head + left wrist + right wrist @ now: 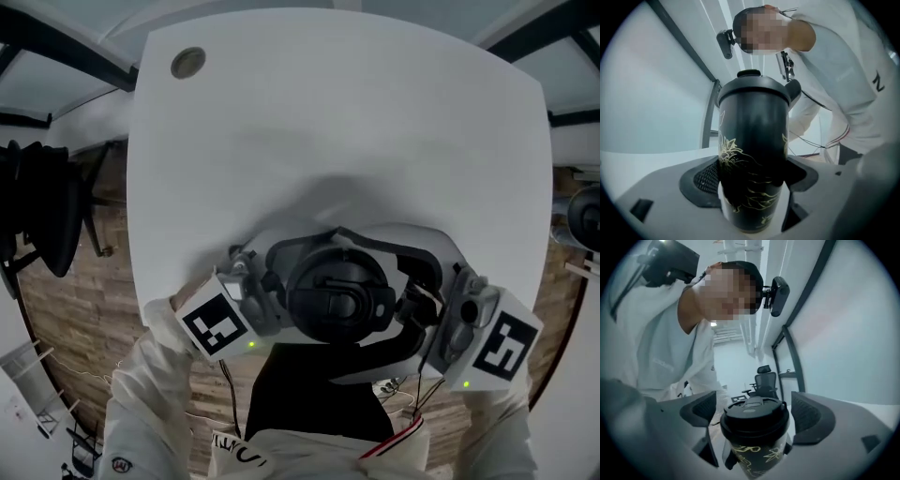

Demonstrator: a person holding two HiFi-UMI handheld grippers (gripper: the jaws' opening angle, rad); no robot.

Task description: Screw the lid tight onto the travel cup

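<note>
In the head view a black travel cup with its black lid (337,295) on top is held up over the near edge of the white table (337,131). In the left gripper view the cup (752,154) stands upright, black with a gold flower pattern. My left gripper (752,176) is shut on its body, a pad pressing on each side. From the other side my right gripper (754,413) brackets the lid (754,416). A thin gap shows at each pad, so it is open. From above, the left gripper (279,298) is at the cup's left and the right gripper (414,302) at its right.
A round cable grommet (188,63) sits in the table's far left corner. A dark office chair (42,206) stands on the wooden floor (80,300) to the left. The person's body is close behind the cup.
</note>
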